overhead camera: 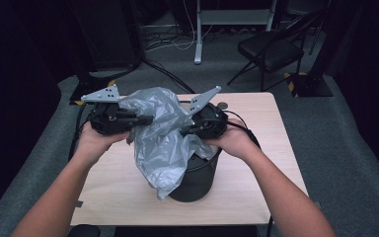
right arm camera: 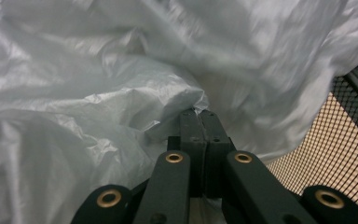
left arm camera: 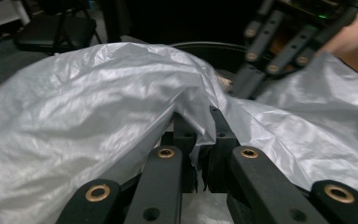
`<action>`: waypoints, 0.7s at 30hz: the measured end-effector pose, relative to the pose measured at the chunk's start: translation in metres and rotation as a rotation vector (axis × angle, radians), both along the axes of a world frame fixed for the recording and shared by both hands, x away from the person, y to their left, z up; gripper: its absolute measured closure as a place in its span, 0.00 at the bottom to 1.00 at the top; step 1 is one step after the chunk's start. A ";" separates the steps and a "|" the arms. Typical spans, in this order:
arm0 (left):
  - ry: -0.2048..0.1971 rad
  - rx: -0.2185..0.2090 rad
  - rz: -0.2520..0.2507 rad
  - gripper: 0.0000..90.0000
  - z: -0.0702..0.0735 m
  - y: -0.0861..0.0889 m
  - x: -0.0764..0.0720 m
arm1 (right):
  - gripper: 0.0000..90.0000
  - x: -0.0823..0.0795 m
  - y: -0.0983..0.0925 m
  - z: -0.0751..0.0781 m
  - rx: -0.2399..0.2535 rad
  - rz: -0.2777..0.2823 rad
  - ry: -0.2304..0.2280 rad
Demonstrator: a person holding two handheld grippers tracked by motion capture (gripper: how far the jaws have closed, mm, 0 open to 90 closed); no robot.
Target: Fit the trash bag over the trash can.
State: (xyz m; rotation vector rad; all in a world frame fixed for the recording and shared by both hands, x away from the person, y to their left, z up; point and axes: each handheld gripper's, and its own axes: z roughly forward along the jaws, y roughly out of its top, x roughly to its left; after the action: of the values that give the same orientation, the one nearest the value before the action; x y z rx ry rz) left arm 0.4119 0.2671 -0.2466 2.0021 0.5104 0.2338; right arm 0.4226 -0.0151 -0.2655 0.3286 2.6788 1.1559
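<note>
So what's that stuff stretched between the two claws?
A crumpled grey plastic bag, seen from the high view. The left claw and right claw each pinch a part of it, and it drapes over the black bin below.

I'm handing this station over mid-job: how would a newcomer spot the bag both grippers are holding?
Find the pale wooden table, then the black mesh bin near its front edge. The grey plastic bag billows over the bin's rim, pinched between the left gripper and right gripper. It is the one crinkled, translucent thing among hard black parts.
</note>
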 end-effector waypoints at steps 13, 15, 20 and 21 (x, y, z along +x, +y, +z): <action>0.017 0.020 -0.077 0.95 -0.009 -0.024 -0.006 | 0.99 0.013 0.008 0.003 0.045 -0.044 -0.034; 0.015 0.033 -0.079 0.95 -0.011 -0.029 -0.005 | 0.99 0.014 0.008 0.003 0.048 -0.053 -0.044; 0.014 0.073 -0.070 0.95 -0.014 -0.032 -0.002 | 0.99 0.017 0.009 0.003 0.031 -0.068 -0.046; 0.018 0.079 -0.069 0.95 -0.014 -0.032 0.000 | 0.98 0.017 0.008 0.003 0.033 -0.070 -0.053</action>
State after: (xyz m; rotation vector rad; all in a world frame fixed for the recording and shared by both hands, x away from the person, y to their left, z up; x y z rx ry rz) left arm 0.4114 0.2348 -0.2607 2.0969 0.4493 0.1962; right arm 0.4391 -0.0075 -0.2622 0.3879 2.5835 1.1731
